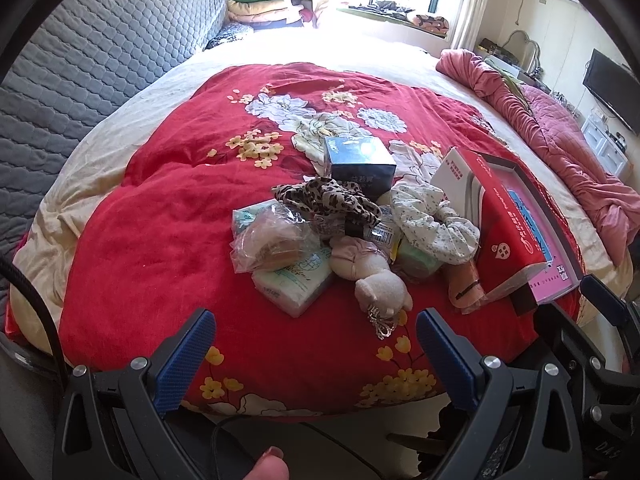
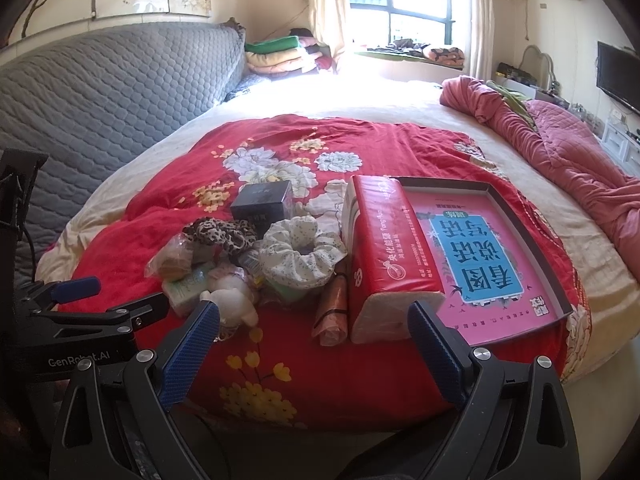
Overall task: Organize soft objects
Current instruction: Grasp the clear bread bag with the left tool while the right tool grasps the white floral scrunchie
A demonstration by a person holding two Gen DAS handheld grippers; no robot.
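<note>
A pile of soft things lies on the red flowered blanket: a leopard scrunchie, a white flowered scrunchie, a small plush toy, tissue packs and a clear bag. In the right wrist view I see the white scrunchie, the plush toy and a red tissue pack leaning on a pink box lid. My left gripper is open and empty, short of the pile. My right gripper is open and empty, in front of the red pack.
A dark blue box stands behind the pile. A grey quilted headboard is at the left. A pink quilt is bunched at the right. Folded bedding is stacked by the window.
</note>
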